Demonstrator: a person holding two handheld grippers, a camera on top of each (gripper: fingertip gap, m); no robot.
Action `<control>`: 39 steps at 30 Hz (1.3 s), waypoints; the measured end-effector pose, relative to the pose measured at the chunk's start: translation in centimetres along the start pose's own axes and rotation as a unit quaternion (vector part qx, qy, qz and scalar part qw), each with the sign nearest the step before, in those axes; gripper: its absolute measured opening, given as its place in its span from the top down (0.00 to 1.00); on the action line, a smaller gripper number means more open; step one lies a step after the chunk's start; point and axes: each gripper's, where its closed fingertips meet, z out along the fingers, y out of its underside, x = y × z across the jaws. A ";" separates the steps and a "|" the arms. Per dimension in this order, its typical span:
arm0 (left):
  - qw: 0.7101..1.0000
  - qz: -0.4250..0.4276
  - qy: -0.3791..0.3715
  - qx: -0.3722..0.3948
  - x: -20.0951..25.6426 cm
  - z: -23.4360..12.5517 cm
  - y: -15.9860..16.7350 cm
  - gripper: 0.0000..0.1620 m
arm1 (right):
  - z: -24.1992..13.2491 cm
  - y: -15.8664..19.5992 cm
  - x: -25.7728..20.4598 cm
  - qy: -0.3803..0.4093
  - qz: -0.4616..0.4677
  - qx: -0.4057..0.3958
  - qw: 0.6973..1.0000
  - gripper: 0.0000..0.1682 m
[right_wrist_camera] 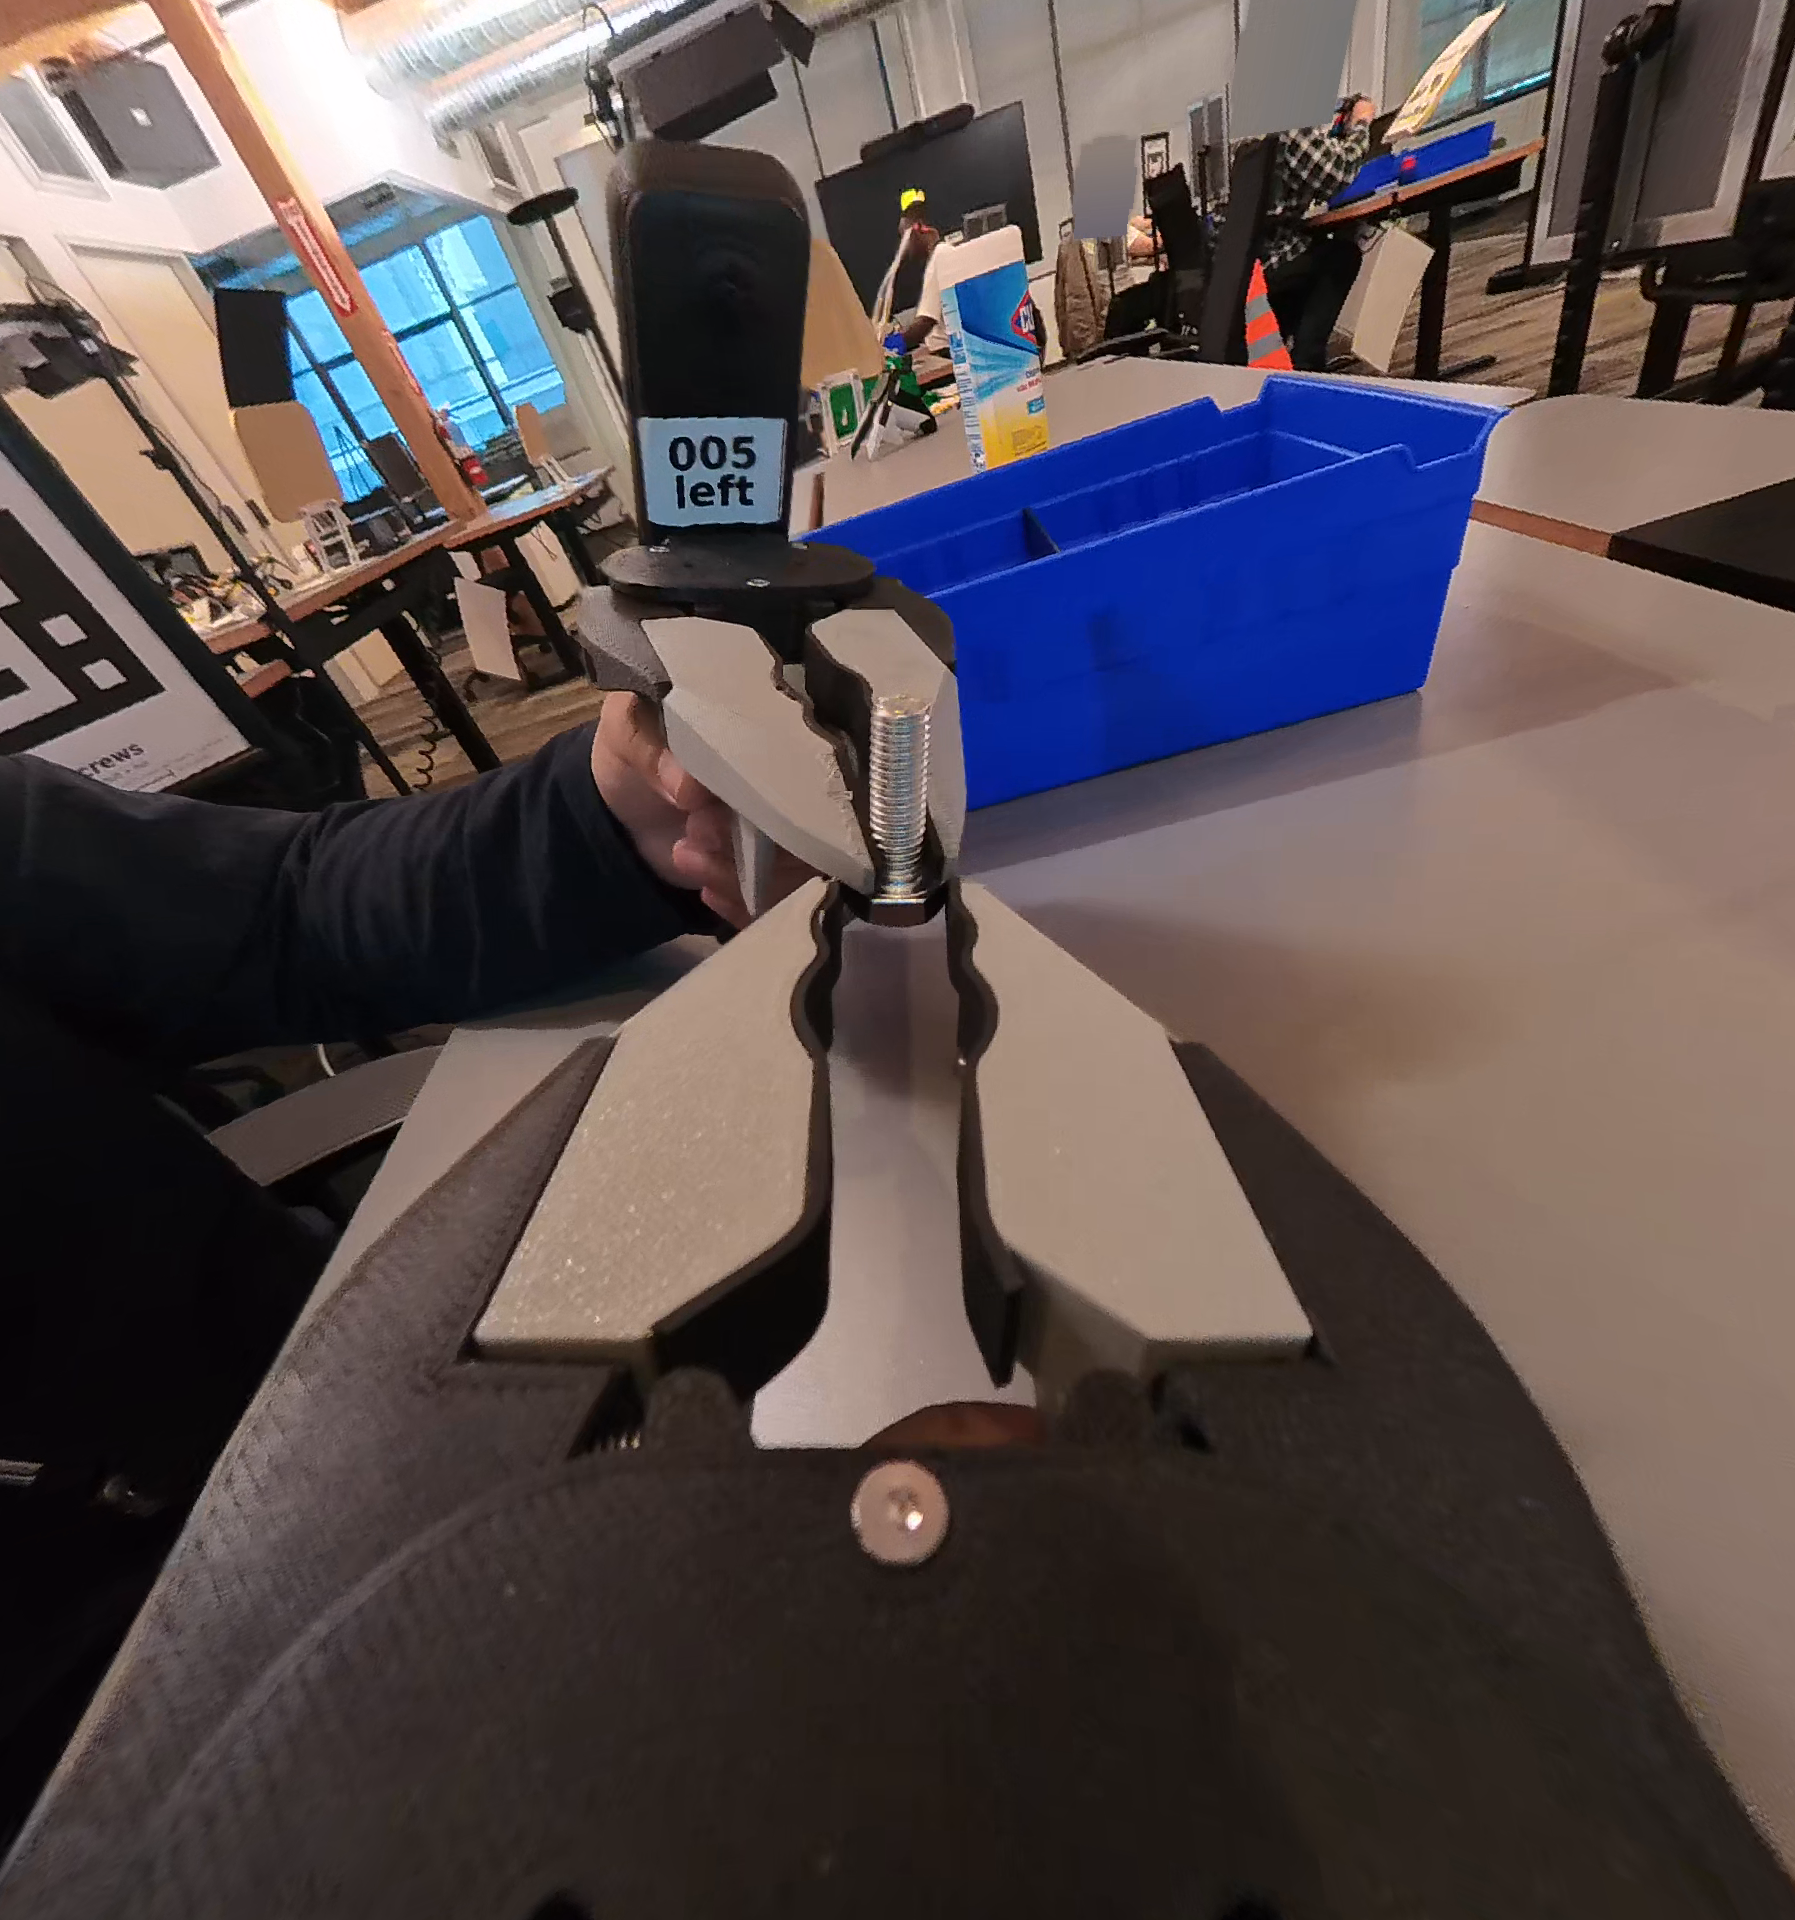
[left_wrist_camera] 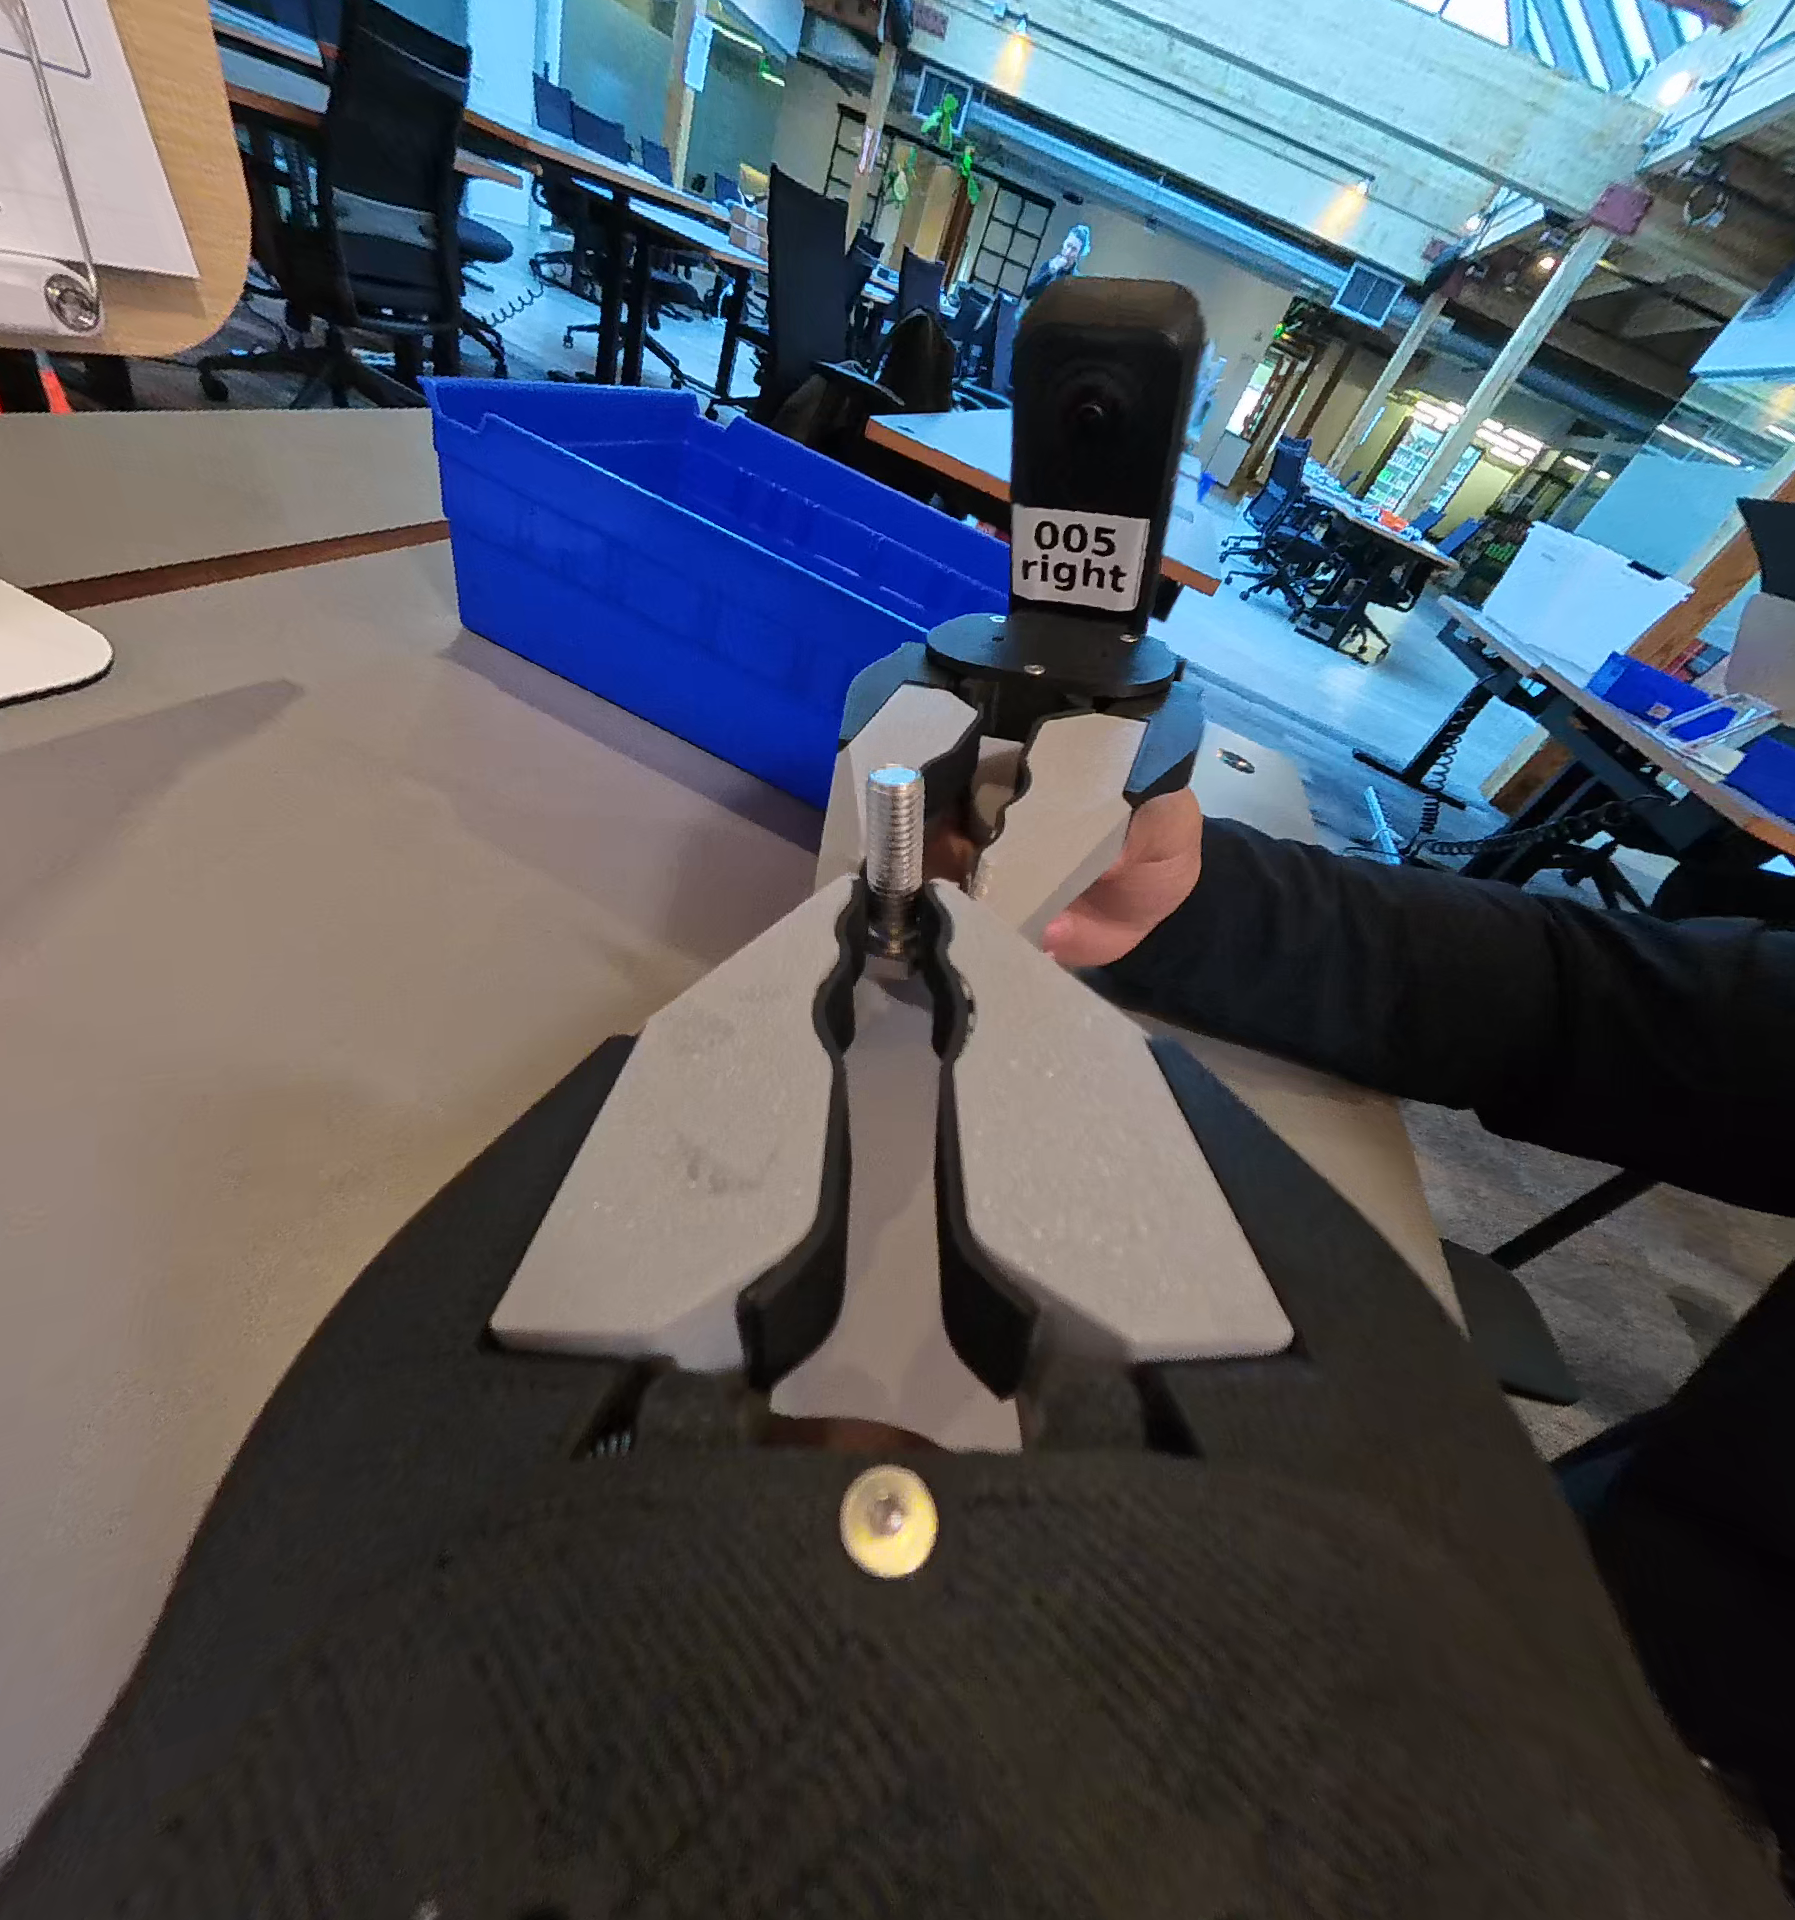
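Where a grey table [left_wrist_camera: 301, 935] fronts an open office, left claw [left_wrist_camera: 891, 904] pinches a bolt [left_wrist_camera: 893, 821]; right claw [right_wrist_camera: 891, 899] narrow, grip unclear.

Silver threaded bolt [left_wrist_camera: 893, 831] stands upright, nut [right_wrist_camera: 898, 902] near its lower end

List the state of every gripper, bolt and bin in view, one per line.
left gripper: shut on the bolt's shank, just above its head.
right gripper: fingertips around the bolt's head; contact unclear.
bolt: upright, threads up, held above the table.
blue bin: on the table, open-topped, divider inside, visible compartments look empty.
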 end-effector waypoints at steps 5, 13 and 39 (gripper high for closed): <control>0.999 0.030 -0.011 -0.007 0.0 0.0 0.1 0.96 | 0.0 0.1 0.0 -0.008 0.012 0.001 1.000 0.90; 0.998 0.061 -0.026 -0.016 -0.1 0.0 0.3 0.96 | 0.1 0.2 0.1 -0.004 0.012 -0.004 1.000 0.90; 0.986 0.083 -0.136 0.053 -3.0 -2.5 -2.9 0.96 | 5.4 7.8 2.0 0.153 -0.135 -0.235 0.950 0.80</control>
